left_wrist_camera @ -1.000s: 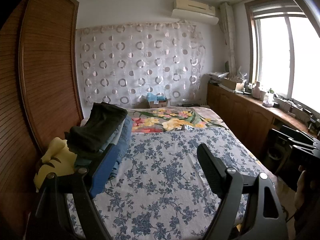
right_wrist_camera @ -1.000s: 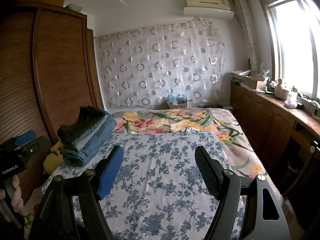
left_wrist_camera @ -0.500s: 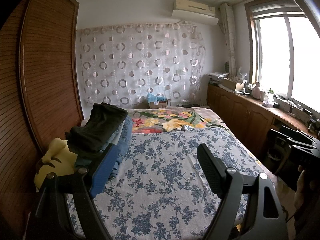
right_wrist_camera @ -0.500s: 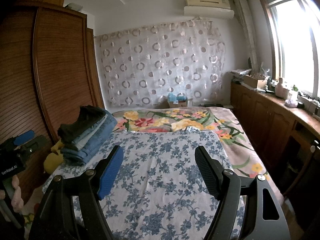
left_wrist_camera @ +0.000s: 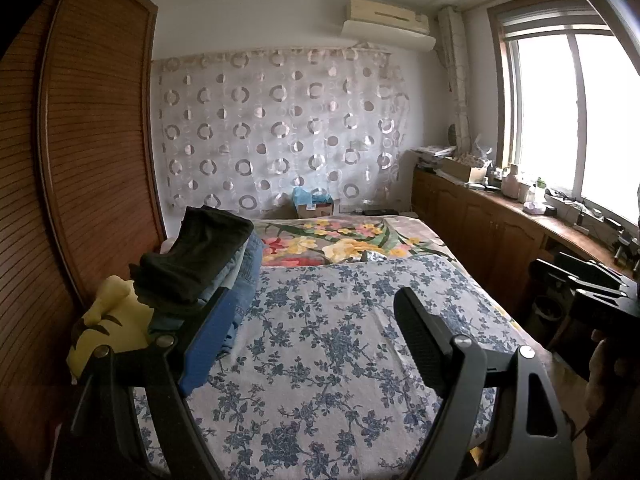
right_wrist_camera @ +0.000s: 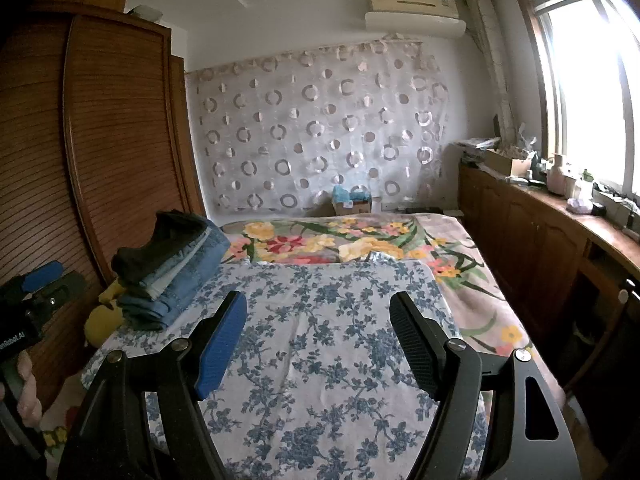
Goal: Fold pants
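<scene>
A stack of folded pants [left_wrist_camera: 208,264] [right_wrist_camera: 172,268], dark ones on top of blue jeans, lies at the left edge of the bed [left_wrist_camera: 340,340] [right_wrist_camera: 328,344]. My left gripper [left_wrist_camera: 310,300] hovers open over the blue floral sheet, its blue pad just in front of the stack. My right gripper [right_wrist_camera: 318,304] also stands open above the sheet, nothing between its fingers. Each gripper shows at the other view's edge, held by a hand [right_wrist_camera: 24,392].
A yellow plush toy [left_wrist_camera: 112,328] lies beside the stack by the wooden wardrobe [left_wrist_camera: 80,160]. Wooden cabinets [right_wrist_camera: 560,264] with cluttered tops run under the window on the right. A flowered blanket [left_wrist_camera: 340,240] covers the bed's far half; a box [left_wrist_camera: 314,204] stands by the curtain.
</scene>
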Demonstrator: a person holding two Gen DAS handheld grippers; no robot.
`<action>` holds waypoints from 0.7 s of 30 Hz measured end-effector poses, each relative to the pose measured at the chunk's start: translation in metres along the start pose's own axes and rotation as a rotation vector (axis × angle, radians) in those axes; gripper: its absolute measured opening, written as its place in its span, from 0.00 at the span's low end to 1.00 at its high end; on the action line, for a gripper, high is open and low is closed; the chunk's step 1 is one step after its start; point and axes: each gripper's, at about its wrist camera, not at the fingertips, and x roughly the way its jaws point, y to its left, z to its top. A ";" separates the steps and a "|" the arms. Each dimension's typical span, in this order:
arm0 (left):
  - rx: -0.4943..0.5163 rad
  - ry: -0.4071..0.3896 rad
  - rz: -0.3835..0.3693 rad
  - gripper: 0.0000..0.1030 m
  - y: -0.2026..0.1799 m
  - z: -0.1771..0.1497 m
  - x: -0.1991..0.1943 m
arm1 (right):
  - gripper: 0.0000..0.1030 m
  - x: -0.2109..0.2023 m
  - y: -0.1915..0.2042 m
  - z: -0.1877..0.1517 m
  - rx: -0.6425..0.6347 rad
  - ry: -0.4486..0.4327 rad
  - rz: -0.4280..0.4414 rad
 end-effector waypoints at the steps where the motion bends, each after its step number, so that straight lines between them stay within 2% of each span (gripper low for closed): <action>1: 0.001 0.000 0.001 0.80 0.000 0.000 0.000 | 0.73 0.000 0.000 0.000 -0.001 0.000 -0.002; 21: -0.001 -0.001 0.001 0.80 0.001 -0.002 0.000 | 0.73 0.000 0.000 -0.001 -0.004 0.000 0.001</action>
